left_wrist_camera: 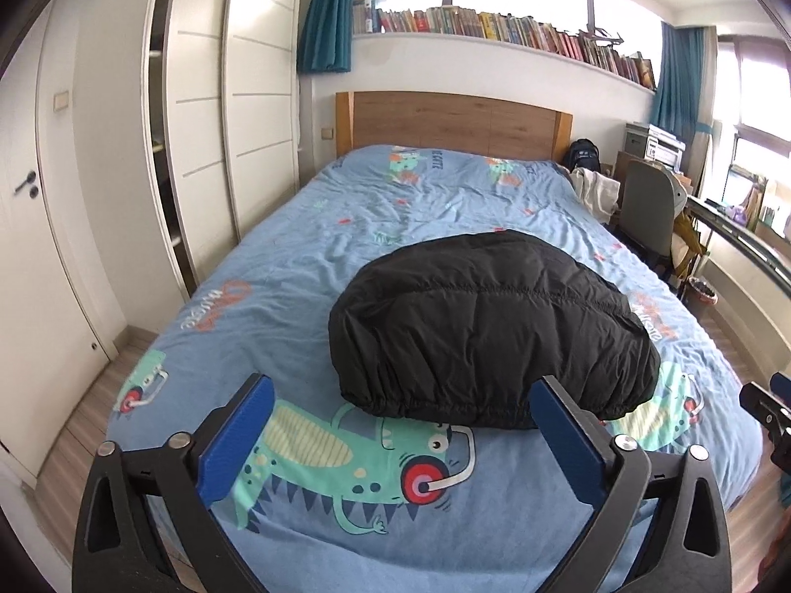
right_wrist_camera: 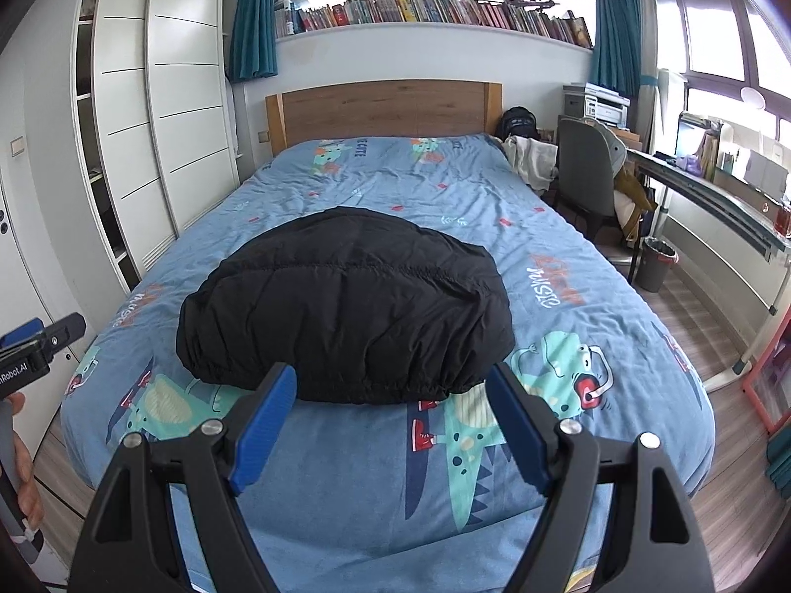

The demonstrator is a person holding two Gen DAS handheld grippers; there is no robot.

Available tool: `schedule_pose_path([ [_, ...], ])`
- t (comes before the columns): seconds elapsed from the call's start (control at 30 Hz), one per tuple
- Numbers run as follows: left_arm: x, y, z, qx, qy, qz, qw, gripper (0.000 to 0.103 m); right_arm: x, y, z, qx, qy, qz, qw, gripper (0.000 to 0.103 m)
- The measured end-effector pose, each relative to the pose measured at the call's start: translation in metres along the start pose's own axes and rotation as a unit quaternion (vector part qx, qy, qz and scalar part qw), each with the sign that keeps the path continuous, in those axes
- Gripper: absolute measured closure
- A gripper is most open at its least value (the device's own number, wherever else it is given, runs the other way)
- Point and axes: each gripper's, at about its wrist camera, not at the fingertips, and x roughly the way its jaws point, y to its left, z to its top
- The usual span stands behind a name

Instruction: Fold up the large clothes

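Observation:
A black puffy jacket [left_wrist_camera: 489, 326] lies folded into a compact bundle on the blue cartoon bedspread [left_wrist_camera: 306, 227], its elastic hem facing me. It also shows in the right wrist view [right_wrist_camera: 346, 311]. My left gripper [left_wrist_camera: 403, 390] is open and empty, held above the foot of the bed just short of the jacket's hem. My right gripper [right_wrist_camera: 390, 378] is open and empty, also just short of the hem. The right gripper's tip shows at the right edge of the left wrist view [left_wrist_camera: 769, 405]. The left gripper shows at the left edge of the right wrist view [right_wrist_camera: 44, 341].
A wooden headboard [left_wrist_camera: 452, 121] stands at the far end. White wardrobes [left_wrist_camera: 217, 99] run along the left. A grey chair [right_wrist_camera: 588, 173], a desk [right_wrist_camera: 717, 188] and a bin [right_wrist_camera: 655, 264] stand to the right. A bookshelf [right_wrist_camera: 430, 10] sits above.

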Motion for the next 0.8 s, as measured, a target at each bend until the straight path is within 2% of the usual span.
schedule_pose_path([
  [0.17,0.002,-0.008,-0.005,0.009,0.001,0.005,0.9999,0.000,0.000,-0.007,0.001,0.012,-0.009,-0.006,1.000,0.024],
  [0.3,0.007,-0.009,-0.012,0.000,0.008,-0.006,0.9999,0.000,0.001,-0.010,-0.001,0.010,-0.013,-0.021,1.000,0.024],
  [0.37,0.011,-0.009,-0.013,-0.002,0.012,0.000,0.9999,0.000,0.003,-0.011,-0.002,0.007,-0.015,-0.026,1.000,0.024],
  [0.63,0.017,-0.025,-0.014,0.033,-0.007,0.015,0.9993,0.000,0.017,-0.005,-0.003,-0.006,-0.014,-0.027,1.000,0.024],
  [0.8,0.015,-0.031,-0.012,0.045,-0.024,0.005,0.9987,0.000,0.023,-0.003,-0.003,-0.009,-0.020,-0.024,0.999,0.024],
])
